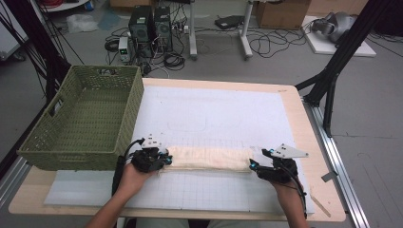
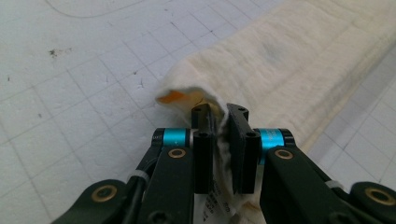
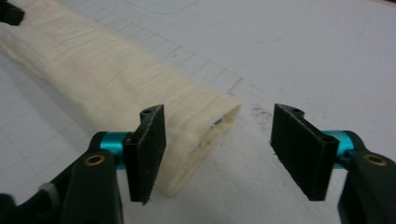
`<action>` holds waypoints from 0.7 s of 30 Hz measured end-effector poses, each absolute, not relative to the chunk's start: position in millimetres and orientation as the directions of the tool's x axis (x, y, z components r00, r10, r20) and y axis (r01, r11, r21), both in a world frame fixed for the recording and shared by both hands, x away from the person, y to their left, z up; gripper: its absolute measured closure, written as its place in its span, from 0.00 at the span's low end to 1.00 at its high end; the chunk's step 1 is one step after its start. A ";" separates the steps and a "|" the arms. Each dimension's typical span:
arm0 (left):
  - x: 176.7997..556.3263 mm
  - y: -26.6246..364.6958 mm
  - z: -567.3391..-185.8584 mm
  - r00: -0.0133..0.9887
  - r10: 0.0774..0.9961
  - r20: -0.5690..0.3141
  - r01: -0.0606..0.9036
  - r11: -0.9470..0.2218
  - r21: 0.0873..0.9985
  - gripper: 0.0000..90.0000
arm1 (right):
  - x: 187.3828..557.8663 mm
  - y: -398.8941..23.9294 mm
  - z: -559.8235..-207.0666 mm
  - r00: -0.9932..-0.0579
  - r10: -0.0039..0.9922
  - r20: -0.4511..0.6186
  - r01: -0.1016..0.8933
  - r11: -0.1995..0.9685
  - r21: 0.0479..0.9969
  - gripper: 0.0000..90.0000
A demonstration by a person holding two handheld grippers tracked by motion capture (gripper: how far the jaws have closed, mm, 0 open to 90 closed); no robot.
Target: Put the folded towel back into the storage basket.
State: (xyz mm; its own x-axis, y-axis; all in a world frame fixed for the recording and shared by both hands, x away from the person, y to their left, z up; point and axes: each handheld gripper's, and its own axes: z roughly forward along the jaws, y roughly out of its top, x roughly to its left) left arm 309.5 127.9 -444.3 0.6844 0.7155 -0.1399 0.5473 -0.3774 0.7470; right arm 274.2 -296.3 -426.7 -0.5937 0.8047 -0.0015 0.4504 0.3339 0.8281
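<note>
The left gripper (image 2: 219,140) already pinches the folded cream towel's (image 1: 209,158) left end, while the right gripper (image 3: 219,154), jaws apart, has yet to grip the right end.

A light wooden table (image 1: 311,142) carries a white gridded mat (image 1: 214,114), a folded cream towel (image 1: 211,158), and a green woven basket (image 1: 83,118).

A lab or workshop: computer towers (image 1: 151,29) and tangled cables (image 1: 271,43) sit on the grey floor, with black rig struts (image 1: 342,52) beside the table (image 1: 304,123).
</note>
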 end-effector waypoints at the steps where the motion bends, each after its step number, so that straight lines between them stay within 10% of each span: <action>1: 309.4 127.9 -444.4 0.684 0.716 -0.140 0.547 -0.377 0.748 0.90 | 274.5 -294.2 -428.0 -0.604 0.797 0.007 0.459 0.341 0.821 0.47; 21: 309.5 129.0 -445.7 0.677 0.719 -0.159 0.556 -0.358 0.750 0.90 | 278.4 -286.1 -449.7 -0.647 0.755 0.110 0.547 0.357 0.757 0.87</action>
